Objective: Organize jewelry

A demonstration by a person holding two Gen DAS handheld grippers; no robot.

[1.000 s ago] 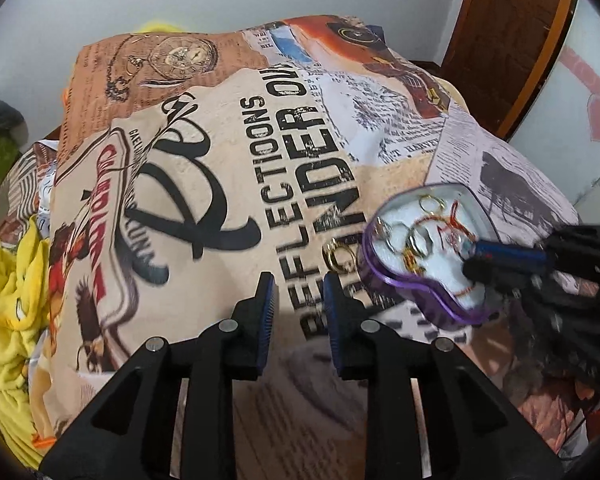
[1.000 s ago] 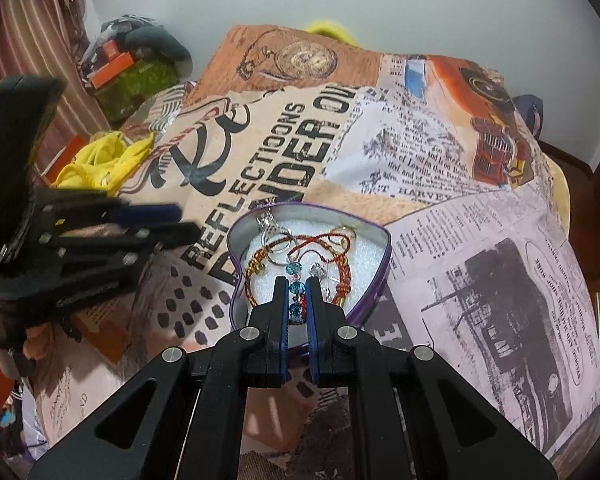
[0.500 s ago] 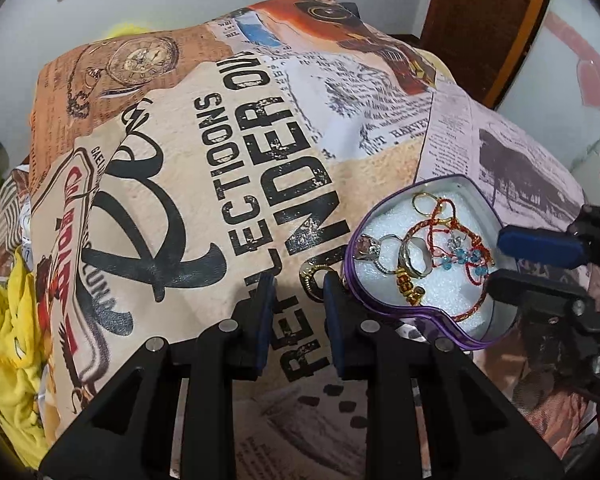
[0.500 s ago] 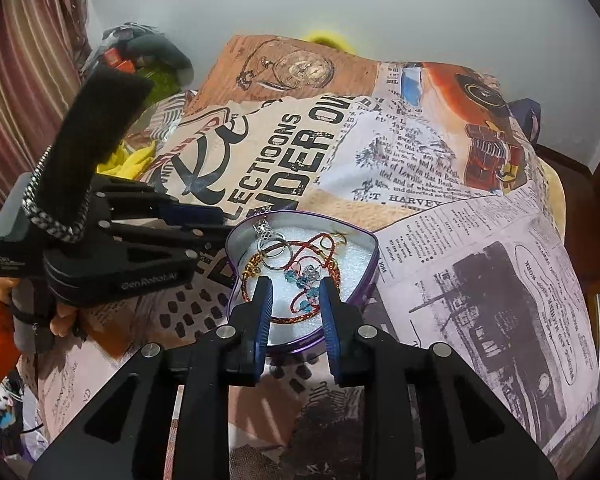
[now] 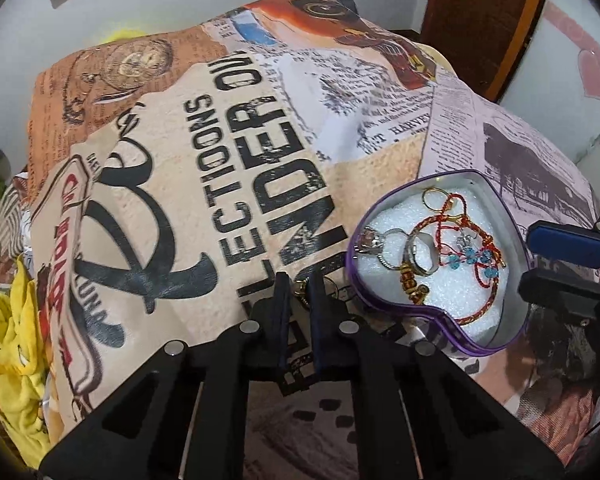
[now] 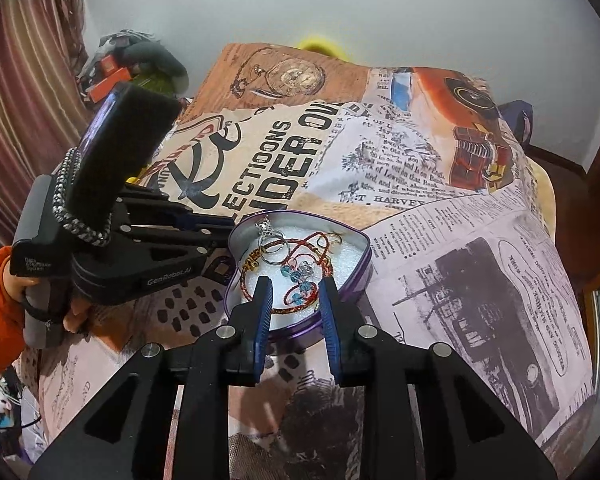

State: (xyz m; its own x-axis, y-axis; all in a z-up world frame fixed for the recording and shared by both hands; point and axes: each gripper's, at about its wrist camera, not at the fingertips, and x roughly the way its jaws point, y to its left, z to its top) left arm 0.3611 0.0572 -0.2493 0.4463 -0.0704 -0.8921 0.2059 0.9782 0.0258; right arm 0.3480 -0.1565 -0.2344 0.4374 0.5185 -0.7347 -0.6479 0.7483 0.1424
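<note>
Printed newspaper-collage bedspread covers the bed, and a purple heart-shaped tin sits on it toward its right edge, holding rings, a red cord bracelet with blue beads and other pieces on white foam. Just left of the tin, the left gripper is pinched shut on a small gold ring lying on the cloth. The right gripper hangs over the tin's near rim, fingers spread, holding nothing.

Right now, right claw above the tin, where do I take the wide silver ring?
Probably pinch the wide silver ring by its raised rim, coming straight down: it leans tilted on the foam beside the red bracelet, so a sideways claw would likely snag it.
</note>
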